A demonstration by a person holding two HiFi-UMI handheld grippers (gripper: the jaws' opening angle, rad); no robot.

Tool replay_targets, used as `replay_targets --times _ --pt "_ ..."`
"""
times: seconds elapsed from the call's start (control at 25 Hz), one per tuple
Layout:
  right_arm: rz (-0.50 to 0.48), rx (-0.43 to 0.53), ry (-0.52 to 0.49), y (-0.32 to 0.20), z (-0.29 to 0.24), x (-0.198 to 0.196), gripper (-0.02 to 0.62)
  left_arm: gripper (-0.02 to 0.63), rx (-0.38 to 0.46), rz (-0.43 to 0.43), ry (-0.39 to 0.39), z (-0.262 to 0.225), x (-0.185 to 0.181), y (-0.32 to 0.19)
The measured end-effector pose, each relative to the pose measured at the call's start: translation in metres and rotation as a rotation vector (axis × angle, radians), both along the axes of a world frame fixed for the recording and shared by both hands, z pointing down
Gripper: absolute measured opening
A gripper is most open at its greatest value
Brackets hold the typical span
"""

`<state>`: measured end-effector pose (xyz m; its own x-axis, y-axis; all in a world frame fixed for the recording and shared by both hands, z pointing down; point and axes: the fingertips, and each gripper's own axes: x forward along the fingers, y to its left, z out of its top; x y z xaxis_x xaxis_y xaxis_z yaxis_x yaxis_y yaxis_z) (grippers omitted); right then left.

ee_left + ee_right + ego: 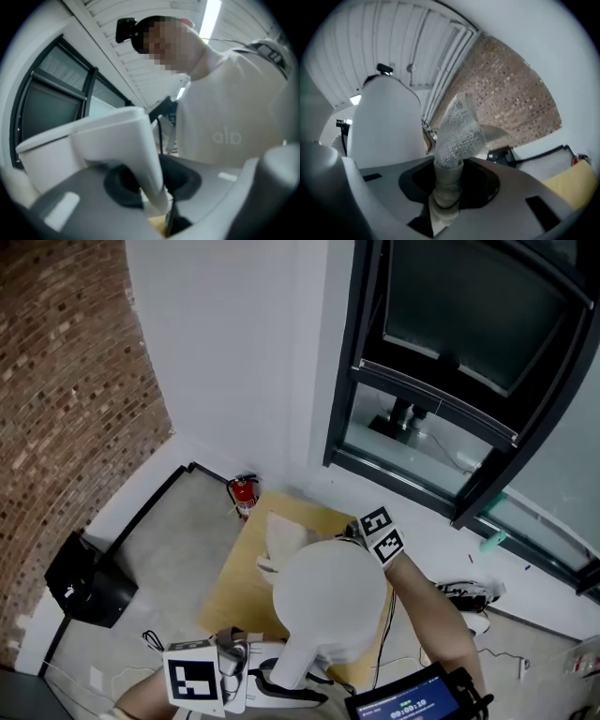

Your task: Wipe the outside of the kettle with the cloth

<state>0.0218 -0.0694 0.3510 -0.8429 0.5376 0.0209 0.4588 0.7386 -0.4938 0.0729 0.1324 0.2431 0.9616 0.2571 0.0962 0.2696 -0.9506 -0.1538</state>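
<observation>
The white kettle (pixel 330 601) hangs above the wooden table (pixel 232 589), seen from above in the head view. My left gripper (pixel 277 682) is at the bottom of that view, shut on the kettle's handle (pixel 139 152), which runs down between its jaws. The right gripper (pixel 361 532) is at the kettle's far side, shut on a pale textured cloth (pixel 458 133). The cloth sticks up out of the jaws, close beside the kettle's body (pixel 384 129). In the head view the cloth (pixel 281 538) shows at the kettle's far left.
A red fire extinguisher (pixel 244 495) stands by the wall behind the table. A black box (pixel 89 582) sits on the floor at left. A dark-framed window (pixel 450 399) fills the upper right. Shoes (pixel 464 594) lie at right, a small screen (pixel 412 701) at the bottom.
</observation>
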Motion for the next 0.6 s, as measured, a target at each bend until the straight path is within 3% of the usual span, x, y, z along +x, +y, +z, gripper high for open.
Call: replay_targets --times 0.12,0.2,0.28,0.4,0.52,0.6 --pt "0.04 -0.005 -0.287 -0.015 -0.084 0.017 0.118 0.094 0.038 -0.011 -0.032 0.004 0.003 0.004" --pt "0.054 0.01 -0.376 -0.022 -0.116 0.028 0.12 0.094 0.05 -0.029 -0.032 0.002 0.0 0.002" --pt "0.087 0.015 -0.309 -0.024 -0.096 0.03 0.119 0.094 0.032 -0.044 -0.008 -0.003 -0.006 -0.002" --pt "0.185 -0.053 -0.192 -0.021 -0.029 0.041 0.118 0.094 -0.028 -0.056 0.026 -0.01 -0.018 -0.01" --pt "0.301 -0.094 -0.184 -0.017 0.012 0.062 0.119 0.097 -0.068 -0.091 0.048 -0.015 -0.026 -0.018" --pt "0.393 -0.064 -0.18 -0.019 0.017 0.077 0.12 0.095 -0.078 -0.137 0.049 -0.017 -0.03 -0.027"
